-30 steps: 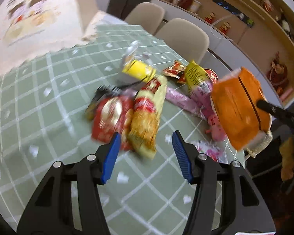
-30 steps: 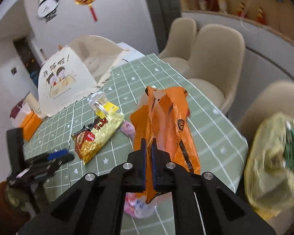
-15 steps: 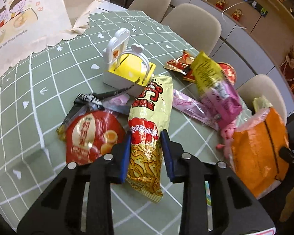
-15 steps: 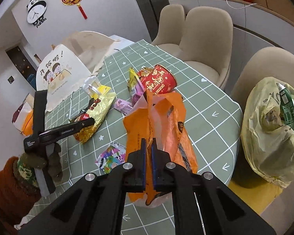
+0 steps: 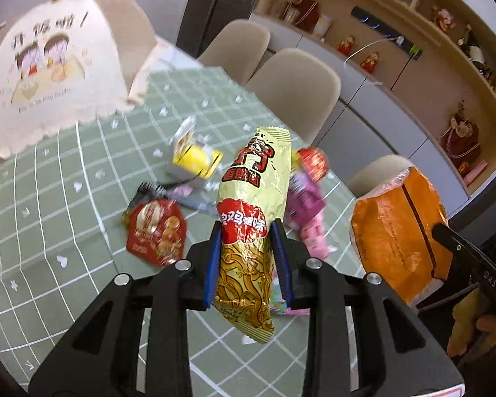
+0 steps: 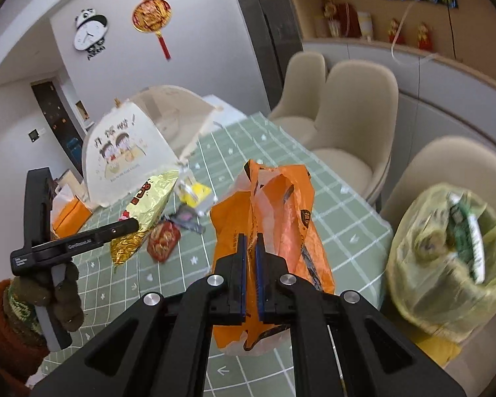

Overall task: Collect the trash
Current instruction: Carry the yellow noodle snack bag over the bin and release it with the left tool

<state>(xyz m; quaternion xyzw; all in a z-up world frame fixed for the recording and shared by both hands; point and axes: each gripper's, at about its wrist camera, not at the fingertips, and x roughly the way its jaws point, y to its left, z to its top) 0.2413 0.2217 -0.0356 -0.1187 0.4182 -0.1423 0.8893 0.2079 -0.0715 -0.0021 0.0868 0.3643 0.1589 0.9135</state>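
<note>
My left gripper point(image 5: 248, 258) is shut on a long gold snack packet point(image 5: 251, 218) and holds it lifted above the green checked table point(image 5: 66, 225). The packet also shows in the right wrist view point(image 6: 145, 211), gripped by the left gripper point(image 6: 129, 226). My right gripper point(image 6: 251, 271) is shut on the edge of an orange plastic bag point(image 6: 281, 211), which hangs at the table's right edge point(image 5: 396, 231). A red wrapper point(image 5: 155, 231), a purple and pink wrappers point(image 5: 306, 205) and a red round lid point(image 5: 312, 162) lie on the table.
A yellow and white holder point(image 5: 195, 158) stands behind the wrappers. A cream food cover point(image 5: 49, 66) sits at the back left. Beige chairs point(image 6: 353, 112) line the far side. A full yellow-green trash bag point(image 6: 453, 258) rests on a chair at right.
My left gripper closed on the gold packet and lifted it off the table, towards the orange bag. The right gripper kept its hold on the bag.
</note>
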